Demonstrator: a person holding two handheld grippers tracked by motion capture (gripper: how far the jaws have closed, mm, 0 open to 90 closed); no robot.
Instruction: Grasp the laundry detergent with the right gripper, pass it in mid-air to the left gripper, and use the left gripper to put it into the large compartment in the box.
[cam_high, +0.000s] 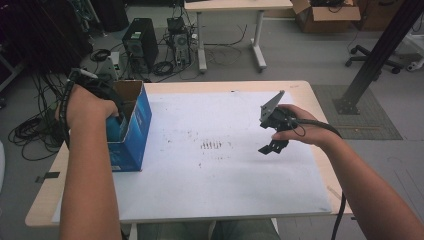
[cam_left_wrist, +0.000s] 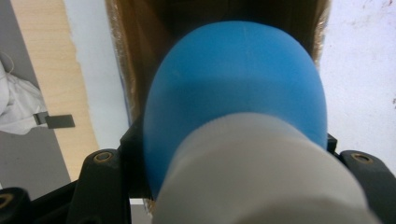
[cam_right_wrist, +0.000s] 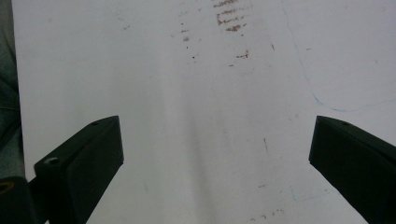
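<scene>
The left tool (cam_high: 111, 111), at the upper left of the high view, is clamped on a blue-and-white rounded object (cam_left_wrist: 233, 116), perhaps a bulb-shaped bottle or toy; its exact kind is hard to tell. In the left gripper view the object's blue dome points away from the camera, straight into the brown cardboard mouth of the open blue carton (cam_high: 131, 131), its white part nearest the lens. So its long axis seems to run in line with the tool and with the carton's opening, and the move ahead looks like a straight lowering into that box, with the carton's walls just beside the dome. The carton stands upright at the left edge of the worktop (cam_high: 215, 190). The right tool (cam_high: 273, 141), well apart at centre right, hangs over the white sheet (cam_right_wrist: 196, 116) with jaws spread wide and nothing between them.
</scene>
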